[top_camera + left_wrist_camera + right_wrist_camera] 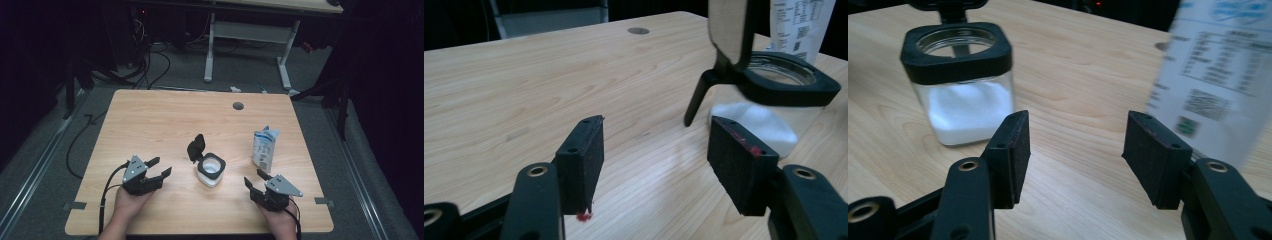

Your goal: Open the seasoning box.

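Observation:
A clear square jar (210,171) with a black rim stands mid-table, partly filled with white powder; its black hinged lid (196,147) is flipped up at its left. In the left gripper view the jar (769,105) sits ahead to the right; in the right gripper view the jar (964,85) is ahead to the left. A white and blue printed pouch (264,147) stands upright right of the jar, and the pouch (1215,75) looms at the right gripper view's right. My left gripper (162,167) is open, left of the jar. My right gripper (254,179) is open, below the pouch. Both are empty.
The wooden table (150,120) has a round grey cable hole (238,106) near its far edge. Beyond it stand a white desk frame (247,45) and floor cables (150,65). Tape marks (74,205) sit at the near corners.

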